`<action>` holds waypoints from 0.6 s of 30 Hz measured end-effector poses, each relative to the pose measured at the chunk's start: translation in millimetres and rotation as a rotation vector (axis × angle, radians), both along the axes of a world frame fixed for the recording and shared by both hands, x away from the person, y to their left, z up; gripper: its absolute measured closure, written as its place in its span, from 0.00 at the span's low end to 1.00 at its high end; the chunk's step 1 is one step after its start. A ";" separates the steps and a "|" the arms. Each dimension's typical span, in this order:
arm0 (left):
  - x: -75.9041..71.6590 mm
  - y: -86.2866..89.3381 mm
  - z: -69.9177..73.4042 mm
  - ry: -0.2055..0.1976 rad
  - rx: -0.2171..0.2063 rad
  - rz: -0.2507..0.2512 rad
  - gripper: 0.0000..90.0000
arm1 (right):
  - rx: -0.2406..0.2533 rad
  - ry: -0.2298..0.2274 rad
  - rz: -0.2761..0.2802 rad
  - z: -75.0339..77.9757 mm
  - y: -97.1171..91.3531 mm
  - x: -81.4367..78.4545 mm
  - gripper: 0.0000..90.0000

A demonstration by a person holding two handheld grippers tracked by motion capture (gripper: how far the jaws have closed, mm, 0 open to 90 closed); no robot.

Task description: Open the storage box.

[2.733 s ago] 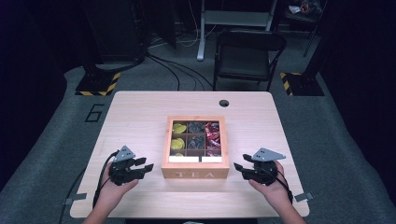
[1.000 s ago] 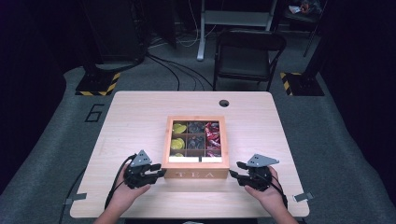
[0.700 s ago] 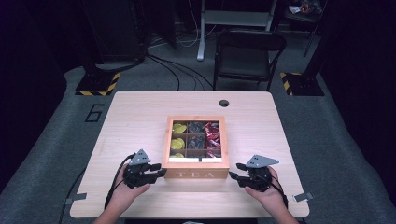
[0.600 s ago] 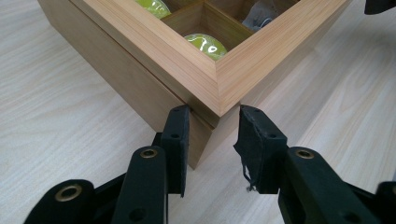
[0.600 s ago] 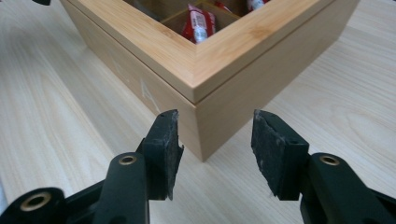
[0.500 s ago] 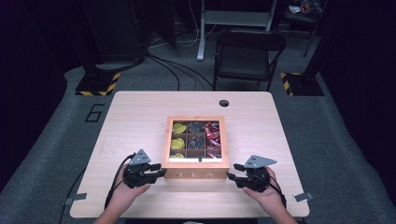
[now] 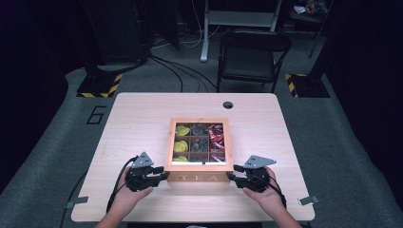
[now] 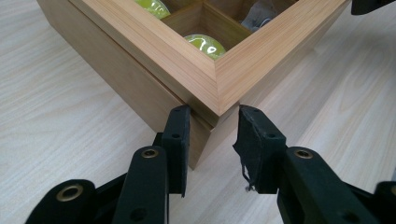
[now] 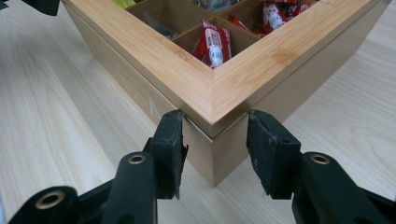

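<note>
Nearest the person, both grippers sit at the front corners of a wooden tea box (image 7: 200, 151) on the table (image 7: 142, 118). The left gripper (image 8: 212, 130) straddles the box's near left corner: one jaw lies against the side wall just under the lid's edge, the other against the front face, so it looks clamped on that corner. The right gripper (image 9: 214, 140) straddles the near right corner the same way. Its jaws have just been closing with the corner between them, and its left jaw touches the wall, while a thin gap seems to remain at the other, so I judge it not yet clamped.

Just beyond the jaws runs the seam between lid and base, and past that the glazed lid shows compartments: yellow packets (image 7: 181, 137) on the left gripper's side, red packets (image 7: 216, 138) on the right gripper's side.

The step in hand looks like taking hold of the box at both corners. Next, the right gripper needs to finish closing, with both grips matched before any lift or slide, or the box may twist.
</note>
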State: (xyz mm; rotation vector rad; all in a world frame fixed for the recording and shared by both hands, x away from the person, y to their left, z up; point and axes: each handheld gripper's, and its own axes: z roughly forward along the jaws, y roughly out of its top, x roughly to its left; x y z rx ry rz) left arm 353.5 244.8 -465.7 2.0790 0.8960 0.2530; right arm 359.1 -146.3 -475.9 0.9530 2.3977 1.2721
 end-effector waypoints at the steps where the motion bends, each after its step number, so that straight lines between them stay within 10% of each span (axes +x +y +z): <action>1: -0.2 -0.9 0.3 -0.011 -0.001 0.000 0.73 | 0.000 -0.003 -0.004 1.2 1.0 0.6 0.62; 18: -0.8 -0.7 1.5 -0.038 0.004 -0.006 0.66 | 0.012 0.008 -0.004 7.8 1.3 0.5 0.64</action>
